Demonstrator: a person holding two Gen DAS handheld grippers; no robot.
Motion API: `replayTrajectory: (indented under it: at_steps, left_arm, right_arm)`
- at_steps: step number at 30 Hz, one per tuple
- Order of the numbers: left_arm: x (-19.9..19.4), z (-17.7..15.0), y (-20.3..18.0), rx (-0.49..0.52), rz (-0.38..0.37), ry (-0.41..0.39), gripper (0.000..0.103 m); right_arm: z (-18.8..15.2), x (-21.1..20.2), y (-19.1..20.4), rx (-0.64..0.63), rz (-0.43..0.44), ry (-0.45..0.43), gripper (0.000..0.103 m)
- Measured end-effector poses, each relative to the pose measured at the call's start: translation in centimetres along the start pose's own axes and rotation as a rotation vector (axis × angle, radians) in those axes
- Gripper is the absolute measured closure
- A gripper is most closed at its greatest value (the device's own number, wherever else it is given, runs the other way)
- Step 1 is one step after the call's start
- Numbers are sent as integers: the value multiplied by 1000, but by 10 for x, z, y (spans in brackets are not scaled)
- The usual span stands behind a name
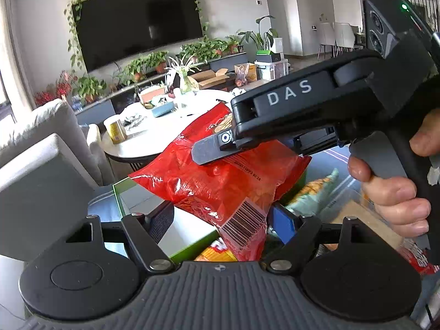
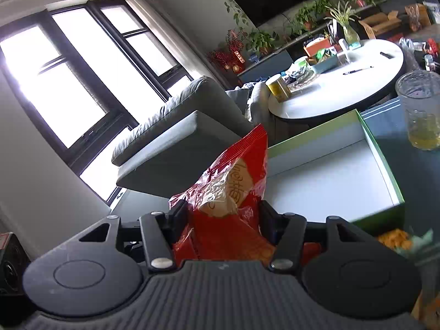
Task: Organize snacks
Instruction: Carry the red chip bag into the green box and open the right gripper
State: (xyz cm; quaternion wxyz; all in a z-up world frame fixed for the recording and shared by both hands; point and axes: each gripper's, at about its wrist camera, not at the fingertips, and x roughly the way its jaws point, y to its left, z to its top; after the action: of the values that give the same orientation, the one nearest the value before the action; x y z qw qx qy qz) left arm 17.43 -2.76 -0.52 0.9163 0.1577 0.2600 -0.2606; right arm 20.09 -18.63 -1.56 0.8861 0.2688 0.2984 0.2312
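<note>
Right gripper [image 2: 222, 217] angled downward, jaws clenched on red snack bag [image 2: 233, 192]; left gripper [image 1: 233, 220] jaws clamping its barcode end.

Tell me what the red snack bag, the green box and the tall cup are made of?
The red snack bag looks like thin glossy plastic film: it crinkles and shines. The green box seems to be matte cardboard, with thin straight walls. The tall cup is see-through, glass or clear plastic; I cannot tell which.

The green-rimmed box [image 2: 330, 170] lies empty, its floor open from above. A drinking glass [image 2: 419, 110] stands just beside its right wall.
</note>
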Motion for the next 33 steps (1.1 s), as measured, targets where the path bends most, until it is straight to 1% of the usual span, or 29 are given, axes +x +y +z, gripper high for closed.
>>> replayTrajectory:
  at_steps: [4, 8, 15, 18, 21, 27, 30, 31, 33]
  left_arm:
    - [23, 2, 22, -46, -25, 36, 30]
    - [38, 0, 34, -35, -7, 65, 30]
    - [63, -7, 59, -42, -4, 136, 30]
    - [72, -9, 67, -54, -7, 158, 30]
    - [75, -10, 69, -59, -11, 161, 30]
    - [81, -15, 73, -89, 24, 178, 29]
    - [83, -23, 77, -99, 51, 192, 29]
    - [82, -26, 78, -109, 60, 195, 28]
    - [79, -29, 82, -126, 91, 200, 28]
  right_arm:
    - [9, 23, -2, -10, -17, 21, 25]
    - [13, 47, -8, -2, -28, 49, 25]
    - [8, 78, -16, 58, -25, 97, 25]
    - [4, 85, -21, 94, -44, 98, 25]
    - [2, 90, -23, 120, -72, 102, 25]
    - [-4, 101, -33, 205, -125, 109, 25]
    - [-13, 107, -35, 239, -154, 131, 25]
    - [-16, 109, -36, 243, -160, 146, 25]
    - [-17, 110, -32, 209, -167, 161, 24]
